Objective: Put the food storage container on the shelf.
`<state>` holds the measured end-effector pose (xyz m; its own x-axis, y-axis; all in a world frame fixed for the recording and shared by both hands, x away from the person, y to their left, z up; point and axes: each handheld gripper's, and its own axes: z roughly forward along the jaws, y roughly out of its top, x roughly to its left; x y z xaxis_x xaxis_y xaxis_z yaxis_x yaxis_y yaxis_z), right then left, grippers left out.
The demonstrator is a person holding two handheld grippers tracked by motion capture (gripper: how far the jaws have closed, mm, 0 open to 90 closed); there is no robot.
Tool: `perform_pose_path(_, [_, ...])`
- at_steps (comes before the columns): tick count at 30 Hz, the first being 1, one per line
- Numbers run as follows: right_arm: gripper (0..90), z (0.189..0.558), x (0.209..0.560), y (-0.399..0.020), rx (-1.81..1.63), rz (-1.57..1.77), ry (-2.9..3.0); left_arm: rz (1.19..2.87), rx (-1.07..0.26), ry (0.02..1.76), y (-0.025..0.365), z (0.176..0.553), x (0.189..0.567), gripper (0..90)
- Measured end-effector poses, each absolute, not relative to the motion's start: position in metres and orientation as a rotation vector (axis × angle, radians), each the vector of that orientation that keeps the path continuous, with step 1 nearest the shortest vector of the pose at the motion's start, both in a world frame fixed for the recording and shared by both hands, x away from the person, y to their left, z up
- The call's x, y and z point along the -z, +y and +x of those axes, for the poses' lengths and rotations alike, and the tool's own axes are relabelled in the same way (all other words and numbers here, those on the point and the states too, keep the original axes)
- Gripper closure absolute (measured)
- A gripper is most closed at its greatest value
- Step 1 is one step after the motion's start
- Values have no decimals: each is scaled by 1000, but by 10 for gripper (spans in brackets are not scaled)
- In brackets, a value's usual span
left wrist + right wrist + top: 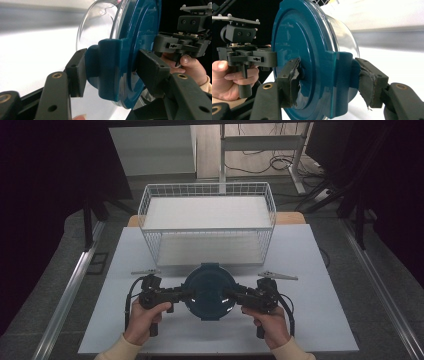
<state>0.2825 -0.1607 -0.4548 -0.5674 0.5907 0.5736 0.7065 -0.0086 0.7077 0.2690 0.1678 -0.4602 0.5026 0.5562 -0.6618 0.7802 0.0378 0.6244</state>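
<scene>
the round clear plastic container with a dark teal lid (208,291) is between the two grippers, over the near part of the white table top (310,320), just in front of the white wire basket (207,220). in the high view the lid faces up to the camera, and a teal latch tab sticks out at its far edge.

the left gripper (181,296) comes from the left side of the container. in the left gripper view its two black jaws are closed on a teal side clip of the container (112,72): one pad presses on the clip from the side of the clear bowl, the other pad presses on the flat face of the lid. the right gripper (231,296) does the same from the opposite side. in the right gripper view the worn, torn pads pinch the other teal clip (339,75), one on the lid face and one on the bowl side. so both grippers pinch the container at its rim, and it hangs between them.

a person's hand (145,317) holds the handle of the left gripper, and the other hand (270,322) holds the right one; cream sleeves show at the bottom edge. the wire basket stands at the far side of the table, with a white sheet inside it
</scene>
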Motion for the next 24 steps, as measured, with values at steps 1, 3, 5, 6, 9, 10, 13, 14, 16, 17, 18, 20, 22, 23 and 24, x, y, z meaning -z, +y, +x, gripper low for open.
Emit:
perform_pose_path(1, [394, 283, 453, -161, 1643, -1400, -2136, 1636, 249, 1160, 168, 269, 459, 435])
perform_pose_path(3, [394, 283, 450, -160, 1650, -1394, -2143, 1633, 248, 1154, 168, 270, 457, 435])
perform_pose_path(5, [394, 284, 446, -160, 1658, -1392, -2157, 1624, 256, 1150, 168, 272, 456, 436])
perform_pose_path(6, [394, 285, 444, -160, 1661, -1391, -2161, 1621, 262, 1147, 168, 273, 455, 437])
perform_pose_path(9, [395, 288, 439, -160, 1674, -1379, -2177, 1621, 249, 1140, 169, 276, 450, 438])
perform_pose_path(10, [395, 289, 438, -161, 1676, -1376, -2175, 1623, 243, 1137, 169, 277, 448, 438])
perform_pose_path(13, [396, 293, 433, -160, 1690, -1369, -2170, 1622, 228, 1127, 169, 281, 442, 438])
perform_pose_path(14, [396, 295, 431, -160, 1693, -1371, -2170, 1615, 230, 1129, 169, 283, 440, 438])
perform_pose_path(16, [397, 298, 426, -160, 1700, -1368, -2179, 1611, 229, 1121, 169, 286, 437, 438])
perform_pose_path(17, [397, 300, 423, -160, 1703, -1365, -2185, 1611, 229, 1118, 169, 288, 435, 438])
perform_pose_path(18, [398, 301, 421, -160, 1703, -1365, -2189, 1609, 225, 1113, 169, 289, 432, 438])
perform_pose_path(20, [398, 304, 416, -161, 1703, -1363, -2189, 1610, 219, 1110, 169, 290, 430, 438])
perform_pose_path(22, [398, 305, 411, -161, 1708, -1363, -2187, 1609, 210, 1097, 168, 294, 424, 440])
perform_pose_path(23, [399, 306, 409, -161, 1712, -1362, -2191, 1610, 211, 1094, 168, 295, 422, 440])
perform_pose_path(24, [399, 307, 407, -162, 1717, -1361, -2193, 1610, 211, 1092, 168, 296, 420, 440])
